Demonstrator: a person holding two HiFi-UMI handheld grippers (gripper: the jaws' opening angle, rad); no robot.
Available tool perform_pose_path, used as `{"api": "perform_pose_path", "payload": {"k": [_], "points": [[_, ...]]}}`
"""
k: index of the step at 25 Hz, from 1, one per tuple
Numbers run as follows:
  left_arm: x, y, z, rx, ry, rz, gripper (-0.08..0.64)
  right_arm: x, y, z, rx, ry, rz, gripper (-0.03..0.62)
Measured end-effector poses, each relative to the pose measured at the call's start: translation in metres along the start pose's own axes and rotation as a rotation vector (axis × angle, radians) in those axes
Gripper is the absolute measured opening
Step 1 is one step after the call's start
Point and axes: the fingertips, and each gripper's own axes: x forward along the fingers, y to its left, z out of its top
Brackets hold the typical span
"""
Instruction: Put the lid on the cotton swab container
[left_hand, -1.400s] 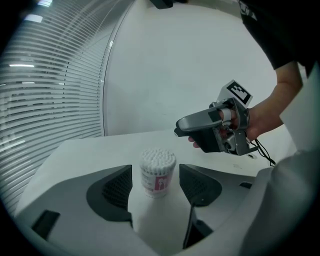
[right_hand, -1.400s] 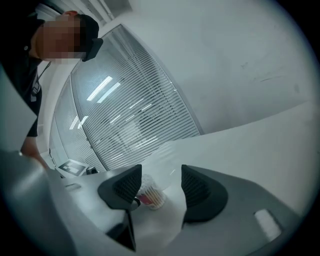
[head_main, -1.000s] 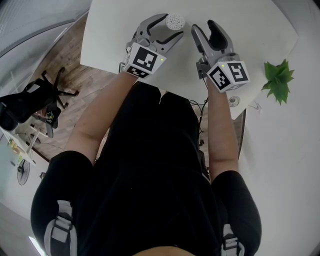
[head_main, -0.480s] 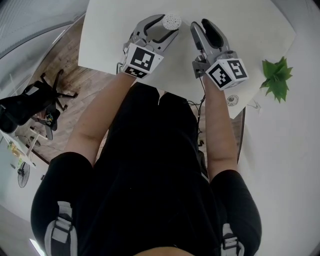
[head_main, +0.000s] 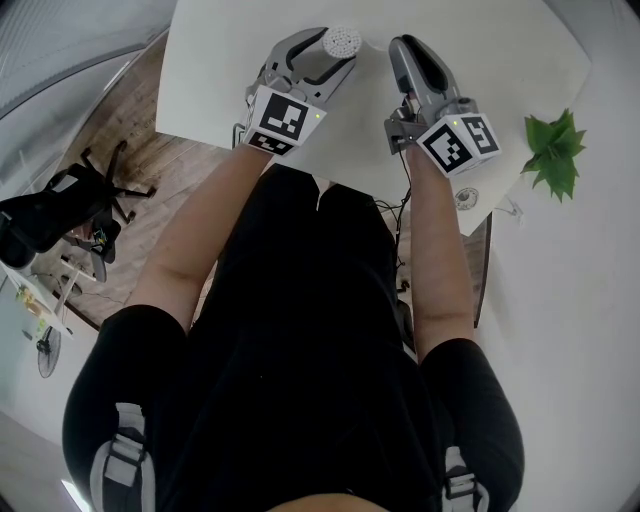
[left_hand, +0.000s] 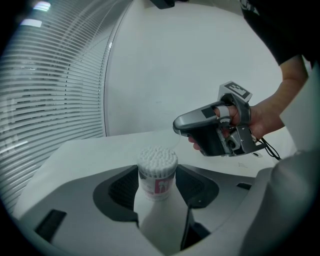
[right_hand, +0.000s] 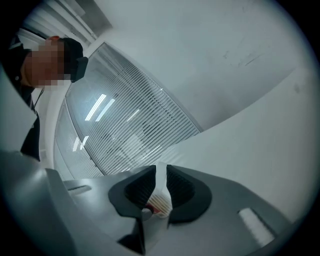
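The cotton swab container (head_main: 342, 42) is a small clear tub with a red-printed label, its open top packed with white swab heads (left_hand: 157, 156). It stands upright over the white table, and my left gripper (head_main: 335, 52) is shut on its sides. To its right, a little apart, my right gripper (head_main: 411, 48) is closing its jaws to a narrow gap. Between the pads sits a thin clear piece with red print, the lid (right_hand: 160, 197), seen edge-on. In the left gripper view the right gripper (left_hand: 179, 127) hovers behind and right of the container.
The white table (head_main: 230, 70) ends at a near edge just below both grippers. A green plant (head_main: 553, 155) stands at the right. An office chair (head_main: 60, 205) is on the wooden floor at the left. Slatted blinds (left_hand: 50, 90) are behind the table.
The right gripper's jaws have drawn from wide apart to nearly together, and it has turned and shifted slightly away from me. The left gripper has closed in a little on the container.
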Motion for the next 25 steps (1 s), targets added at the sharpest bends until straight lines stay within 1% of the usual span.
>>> {"api": "perform_pose_path", "payload": {"k": [4, 7, 10, 14, 17, 21, 25], "points": [[0.000, 0.000, -0.001, -0.010, 0.005, 0.002, 0.238, 0.002, 0.010, 0.004, -0.019, -0.003, 0.035, 0.063], [0.000, -0.001, -0.006, -0.022, 0.025, -0.003, 0.238, 0.005, 0.024, 0.002, -0.054, 0.012, 0.090, 0.071], [0.001, -0.001, -0.002, -0.009, 0.011, -0.007, 0.238, 0.008, 0.037, -0.002, -0.092, 0.039, 0.141, 0.077], [0.001, 0.000, 0.001, 0.003, -0.003, -0.012, 0.238, 0.015, 0.049, -0.013, -0.107, 0.077, 0.188, 0.078], [0.000, 0.000, -0.003, -0.014, 0.008, -0.017, 0.238, 0.021, 0.054, -0.020, -0.100, 0.095, 0.206, 0.078], [0.002, 0.001, 0.004, -0.004, -0.024, -0.015, 0.239, 0.028, 0.057, -0.031, -0.105, 0.133, 0.220, 0.078], [0.001, 0.001, 0.003, -0.002, -0.016, -0.021, 0.239, 0.033, 0.054, -0.041, -0.126, 0.166, 0.193, 0.078]]}}
